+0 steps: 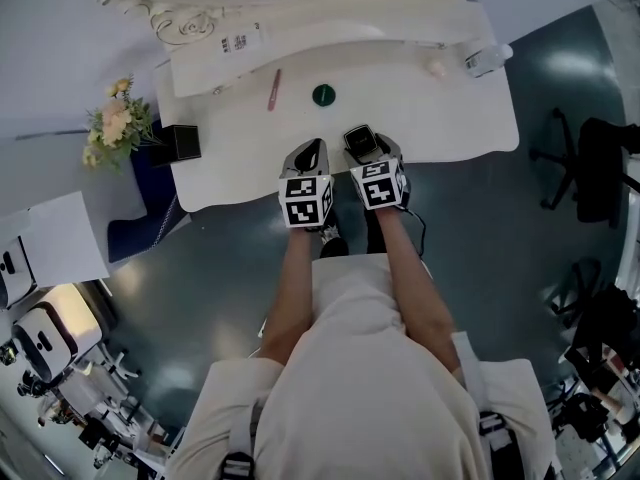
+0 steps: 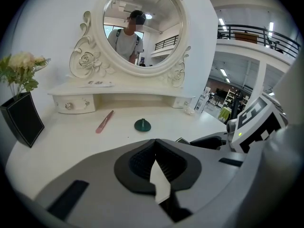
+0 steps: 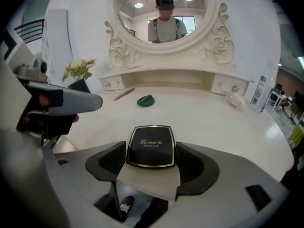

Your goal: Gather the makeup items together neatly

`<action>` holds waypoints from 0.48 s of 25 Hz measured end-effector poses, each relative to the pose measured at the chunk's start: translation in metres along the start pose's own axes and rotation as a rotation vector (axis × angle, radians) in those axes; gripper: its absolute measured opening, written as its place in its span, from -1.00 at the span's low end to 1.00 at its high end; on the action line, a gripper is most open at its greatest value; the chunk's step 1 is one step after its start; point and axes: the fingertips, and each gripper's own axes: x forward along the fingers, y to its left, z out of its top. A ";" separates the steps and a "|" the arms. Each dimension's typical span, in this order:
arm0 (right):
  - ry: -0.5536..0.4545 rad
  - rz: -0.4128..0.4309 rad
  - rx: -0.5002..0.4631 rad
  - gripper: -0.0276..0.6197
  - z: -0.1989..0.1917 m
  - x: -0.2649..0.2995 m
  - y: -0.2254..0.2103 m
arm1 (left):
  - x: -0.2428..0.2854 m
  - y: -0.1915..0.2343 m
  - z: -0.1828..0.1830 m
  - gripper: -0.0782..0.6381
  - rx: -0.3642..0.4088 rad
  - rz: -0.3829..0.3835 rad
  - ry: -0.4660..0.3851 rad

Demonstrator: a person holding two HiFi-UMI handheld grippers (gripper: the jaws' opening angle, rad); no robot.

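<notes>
Straddling the black powder compact at the near edge of the dressing table with the right gripper spread wide for a pinch, keeping the left gripper pressed together, empty, at nine o'clock, leaving the green disc and pink pencil waiting toward eleven o'clock.

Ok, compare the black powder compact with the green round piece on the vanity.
The powder compact is black, rounded-square and gold-rimmed with lettering; the green round piece is plain, with a raised centre. The compact sits at the vanity's near edge between the open jaws of the right gripper; the green piece lies farther back, near a pink pencil. Both rest on the white vanity top.
</notes>
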 end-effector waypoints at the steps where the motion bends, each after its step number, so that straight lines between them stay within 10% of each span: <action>1: 0.009 -0.003 -0.011 0.05 0.000 0.000 0.000 | 0.000 0.000 0.000 -0.74 0.001 -0.001 0.001; 12: -0.047 -0.060 0.013 0.05 0.019 -0.003 -0.015 | 0.008 0.001 0.014 -0.74 0.020 -0.015 0.001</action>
